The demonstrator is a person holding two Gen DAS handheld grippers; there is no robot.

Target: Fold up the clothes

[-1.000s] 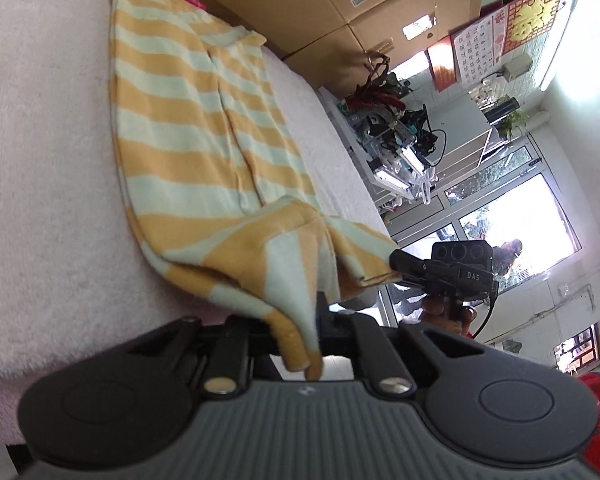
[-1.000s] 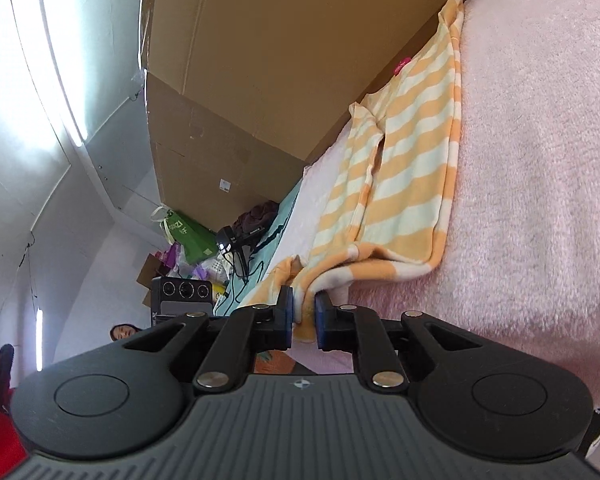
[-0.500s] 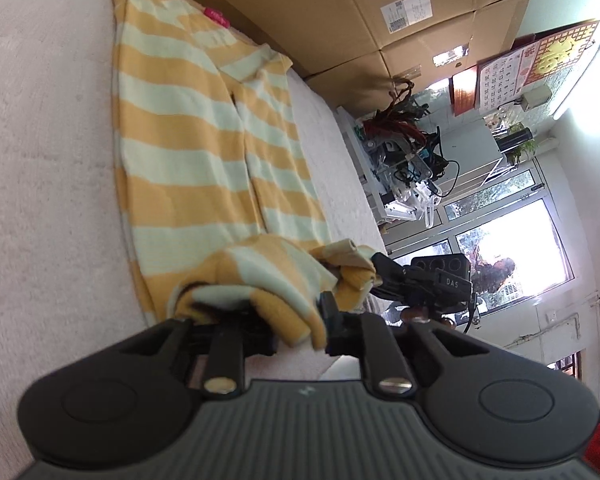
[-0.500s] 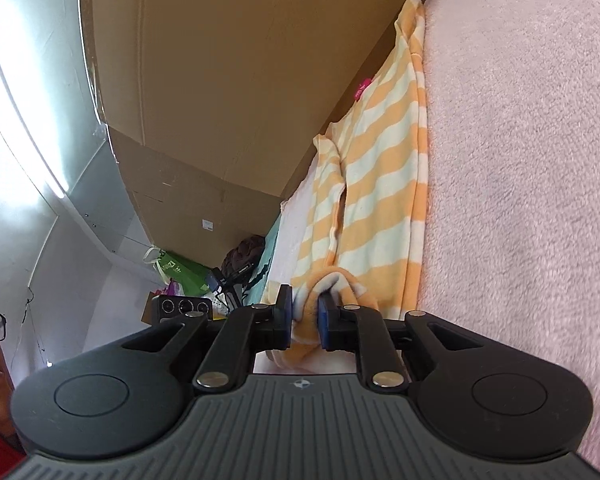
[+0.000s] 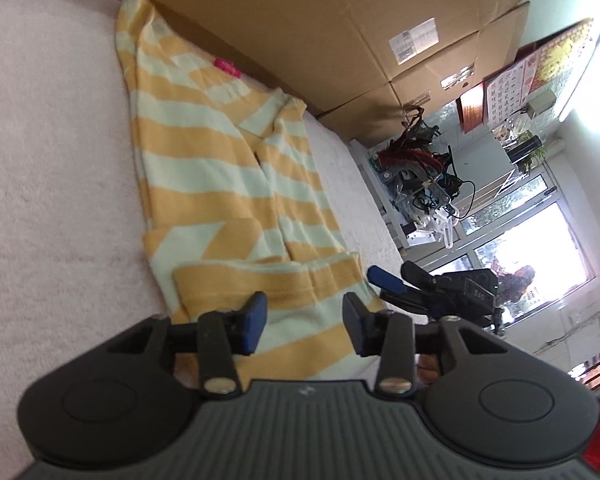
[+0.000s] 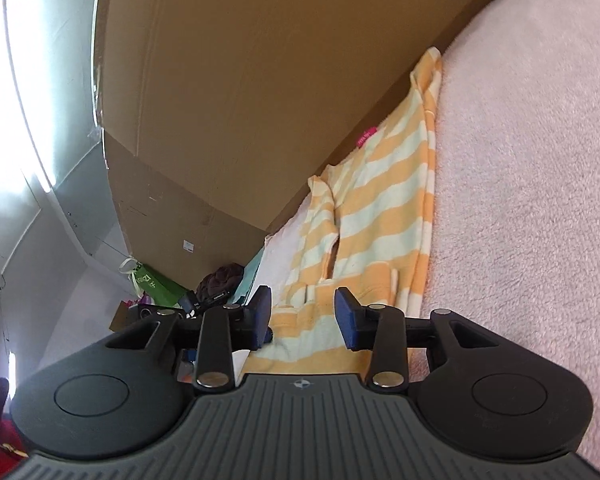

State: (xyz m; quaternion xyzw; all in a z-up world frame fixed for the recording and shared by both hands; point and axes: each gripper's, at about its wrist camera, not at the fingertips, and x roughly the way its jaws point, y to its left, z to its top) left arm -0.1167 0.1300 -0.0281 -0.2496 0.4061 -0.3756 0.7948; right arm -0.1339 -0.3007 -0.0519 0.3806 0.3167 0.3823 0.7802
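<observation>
A yellow and pale green striped garment (image 5: 204, 168) lies flat on a pinkish fleece surface (image 5: 48, 184), with its near hem folded back over itself. A pink label (image 5: 227, 68) shows near its far end. My left gripper (image 5: 305, 322) stands open just above the folded hem, nothing between its fingers. In the right wrist view the same garment (image 6: 384, 216) stretches away along the cardboard wall, and my right gripper (image 6: 303, 318) is open over its near folded edge. The right gripper (image 5: 396, 286) also shows in the left wrist view, open beside the garment's right corner.
Large cardboard boxes (image 5: 340, 28) wall the far side of the surface. Beyond the surface's right edge are a cluttered shelf (image 5: 416, 176), a window and a wall calendar (image 5: 512, 88). A green bag (image 6: 152, 284) and dark items sit on the floor at left.
Both grippers carried the garment's near hem forward over the body, then opened and let it go. The hem now lies folded flat on the garment.
</observation>
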